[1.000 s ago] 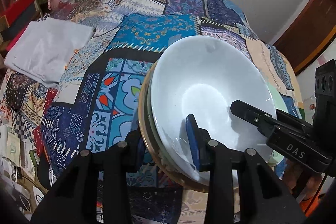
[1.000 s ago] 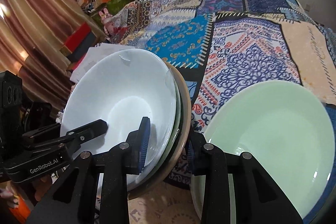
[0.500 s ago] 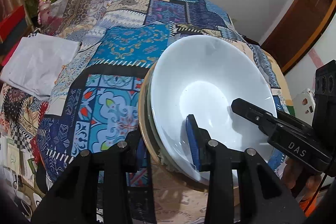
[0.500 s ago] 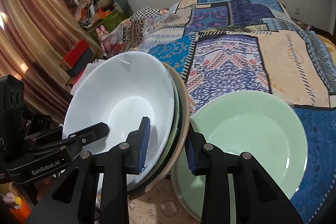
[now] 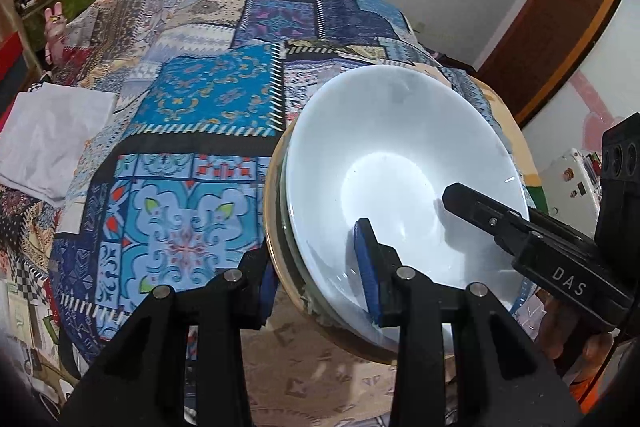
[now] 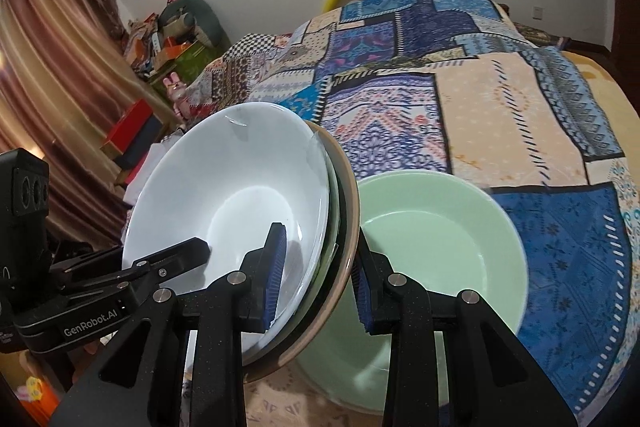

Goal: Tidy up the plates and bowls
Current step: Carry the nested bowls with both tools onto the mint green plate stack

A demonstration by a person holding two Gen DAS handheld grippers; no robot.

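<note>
Together, two grippers carry one stack of dishes

Below everything lies the bed with its patchwork quilt, and on it rests a pale green bowl, probably waiting to receive the others. Above the quilt, the stack of dishes is held tilted, a white bowl on top, with a tan plate rim outermost. The left hand-held gripper is closed narrowly on one edge and the right hand-held gripper on the opposite edge, I think because one grip alone would let the heavy stack slip
</note>
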